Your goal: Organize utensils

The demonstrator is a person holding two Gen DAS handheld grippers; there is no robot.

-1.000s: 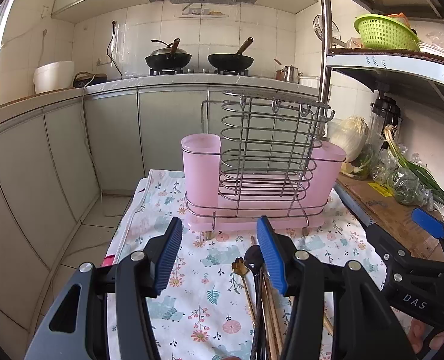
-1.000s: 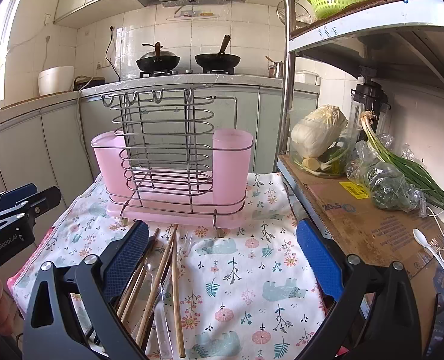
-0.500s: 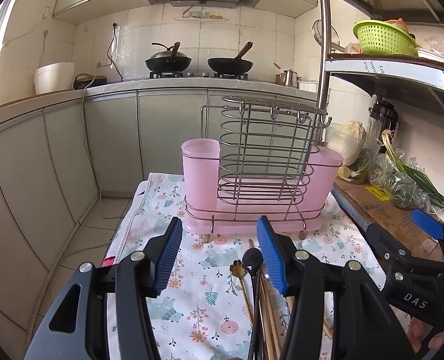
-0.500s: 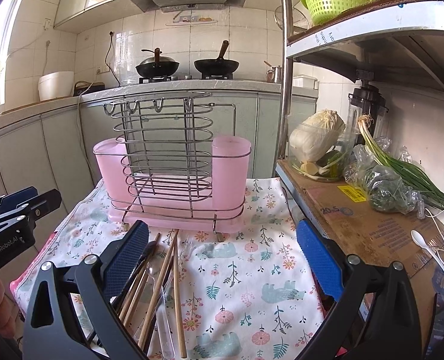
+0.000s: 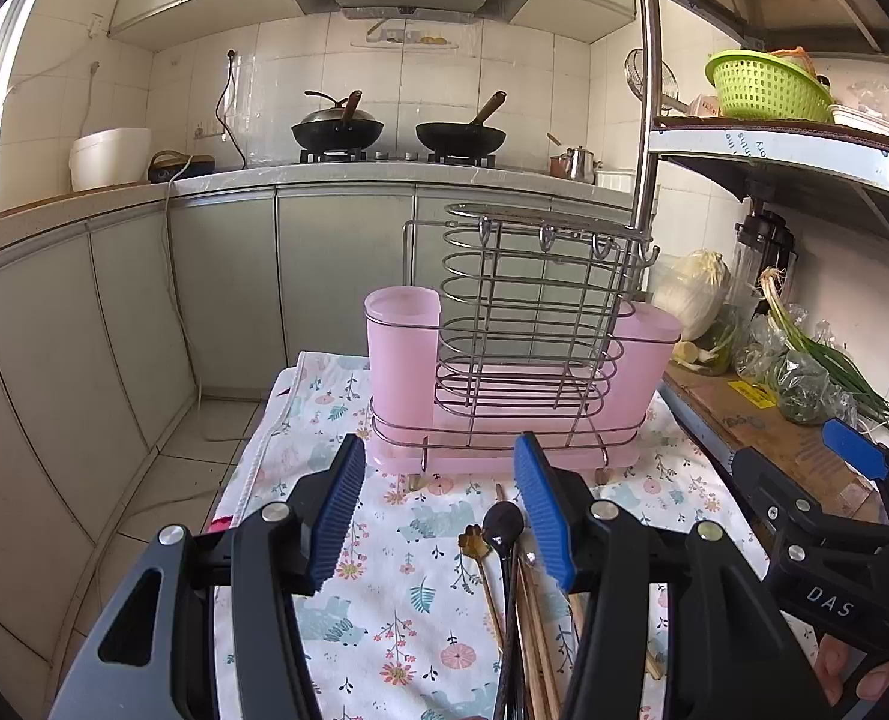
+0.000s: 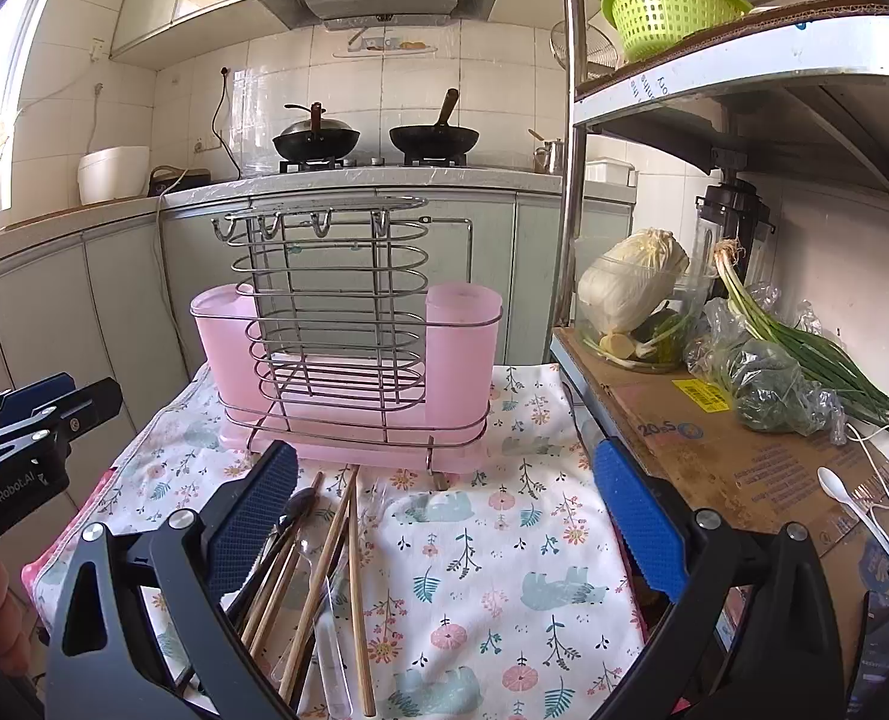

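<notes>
Left claw open, blue pads apart, nothing between them, hovering over the floral cloth on the tabletop. Right claw open wider, also empty, over the same cloth.

Utensils lie loose on the cloth, near side of the pink rack. Left wrist view: dark spoon and small gold spoon lie side by side just left of the claw's right pad; wooden chopsticks run under that pad toward the near edge. Right wrist view: the chopsticks fan out beside the claw's left pad, the dark spoon touches the pad's edge, and a clear plastic utensil lies among the sticks; exact kind unclear.

Rack stands upright at the far end of the cloth: a wire frame with hooks on top, a pink cup at each end, a pink tray beneath. Cups look empty from these angles.

Right of the cloth, a cardboard sheet carries a cabbage, green onions, bagged greens and a white plastic spoon. Green basket on the shelf above. Far counter has two woks on the stove and a white pot at left.

Each claw shows in the other's view, at the edge.
</notes>
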